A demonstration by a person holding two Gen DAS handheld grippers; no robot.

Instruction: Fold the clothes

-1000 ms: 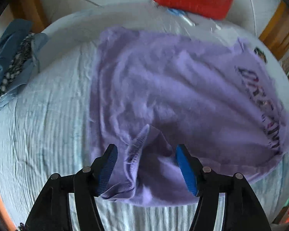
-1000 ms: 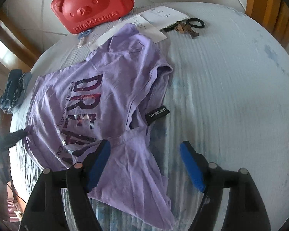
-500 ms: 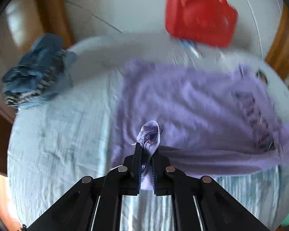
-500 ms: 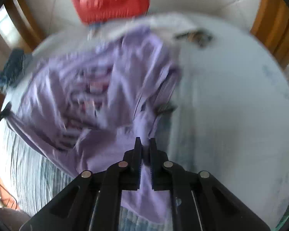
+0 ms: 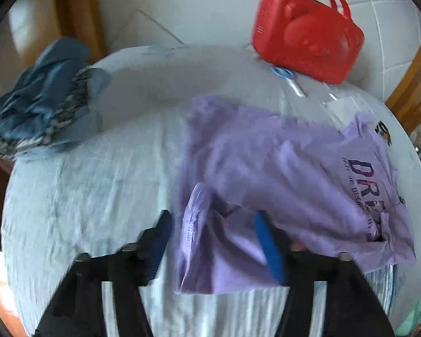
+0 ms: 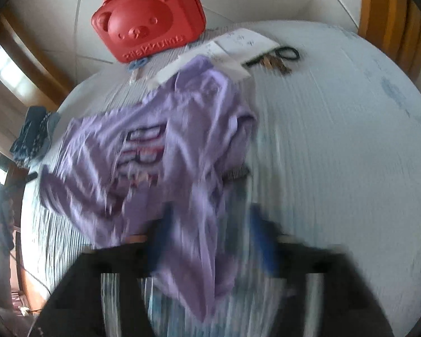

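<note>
Here the purple T-shirt (image 5: 280, 174) lies rumpled across the middle of a round surface (image 5: 84, 196) covered in a pale blue ribbed cloth. It is creased and partly doubled over itself, with dark lettering showing along one side; in the right wrist view the print is smeared by blur. A black label sticks out at the shirt's edge there.

The left tongs (image 5: 213, 241) are opening, their blue pads spread apart. A raised fold of the shirt stands between them, near the left pad, and a loose flap lies in the gap beneath; the pads do not appear to press on it. The right tongs (image 6: 213, 241) are also opening, heavily blurred, with a long strip of shirt running down between the pads, not pinched by them.

At the far edge of the surface sits a red bear-faced case (image 6: 148, 19) with twin handles. Just in front of it lie white papers (image 6: 233, 47), one tucked under the shirt's far corner, and beside them a black hair tie with some brown clips (image 6: 278, 59). A heap of blue clothes (image 5: 39, 98) rests at the surface's left edge, well apart from the shirt. White floor tiles and wooden furniture surround everything.
</note>
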